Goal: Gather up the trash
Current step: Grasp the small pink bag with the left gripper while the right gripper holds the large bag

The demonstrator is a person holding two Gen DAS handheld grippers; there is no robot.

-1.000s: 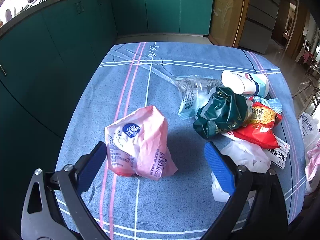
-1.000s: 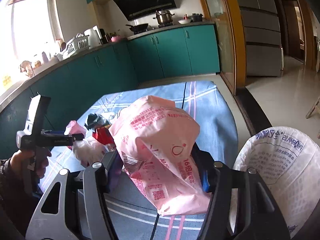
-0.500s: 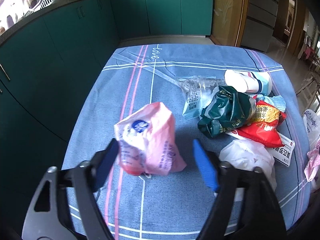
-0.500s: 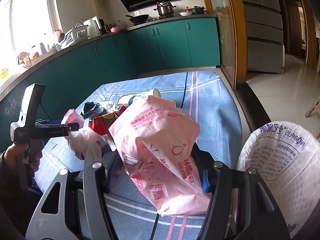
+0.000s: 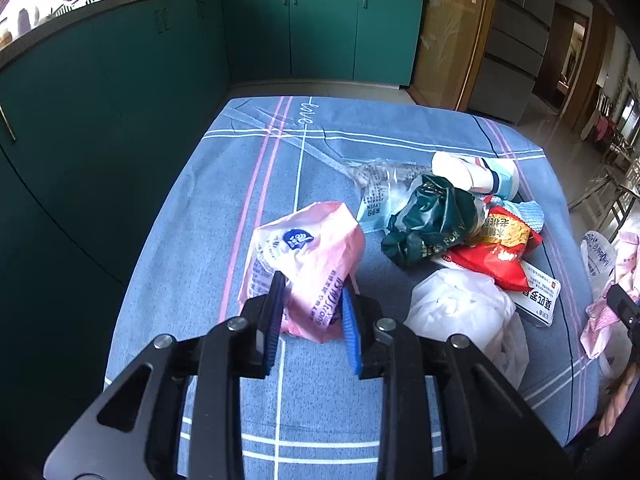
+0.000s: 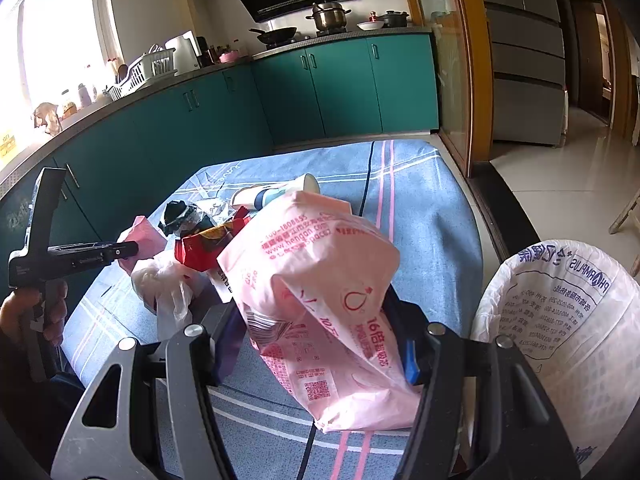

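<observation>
Where the blue checked cloth (image 5: 248, 184) covers the counter, a small pink pack (image 5: 304, 256) lies near its front edge, and the left claw (image 5: 310, 300) has just closed on the pack's near end, its blue pads pinching the crumpled wrapper. Just right of the pack sits the rest of the trash in a heap: a white plastic bag (image 5: 460, 312), a red snack bag (image 5: 492, 256), a dark green bag (image 5: 432, 220), a clear wrapper (image 5: 376, 188) and a paper cup (image 5: 476, 172) lying on its side at the far end.

The right claw (image 6: 316, 340) is partly closed on a large pink pack (image 6: 320, 280), which stands between its pads and fills the gap; the pack is held above the counter's right edge. Beside it on the right stands a bin lined with a white printed bag (image 6: 560, 304), its mouth open. A hand (image 6: 36, 312) grips the left tool's handle at the far left of the right view. Teal cabinets (image 6: 320, 88) run behind the counter.
</observation>
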